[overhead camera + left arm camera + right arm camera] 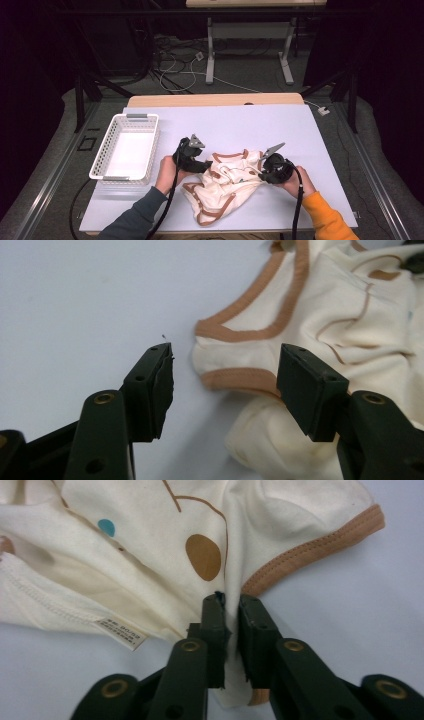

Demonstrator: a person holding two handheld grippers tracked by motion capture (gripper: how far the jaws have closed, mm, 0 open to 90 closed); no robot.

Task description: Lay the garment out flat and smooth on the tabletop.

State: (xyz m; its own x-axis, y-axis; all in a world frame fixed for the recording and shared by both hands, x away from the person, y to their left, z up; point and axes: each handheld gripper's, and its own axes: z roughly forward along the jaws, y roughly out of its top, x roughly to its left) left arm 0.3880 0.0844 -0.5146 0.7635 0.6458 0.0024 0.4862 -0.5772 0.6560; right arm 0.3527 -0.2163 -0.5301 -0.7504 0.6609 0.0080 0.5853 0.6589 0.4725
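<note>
So the cream shirt (225, 187) is crumpled at the table's (300, 130) six o'clock. A fold is pinched by the right gripper (230, 602); the left gripper (225, 370) is held open, nothing gripped, shirt edge between its jaws.

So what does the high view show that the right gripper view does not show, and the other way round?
High view: the white basket at the table's left, both of the person's hands, the left gripper with jaws apart beside the garment, and the floor cables beyond the table.

Right gripper view: a small sewn label, a brown oval print, a blue dot, and the jaws pinching a fold of cloth next to the brown trim.

Both: the cream garment, the right gripper on it, and the pale table surface.
</note>
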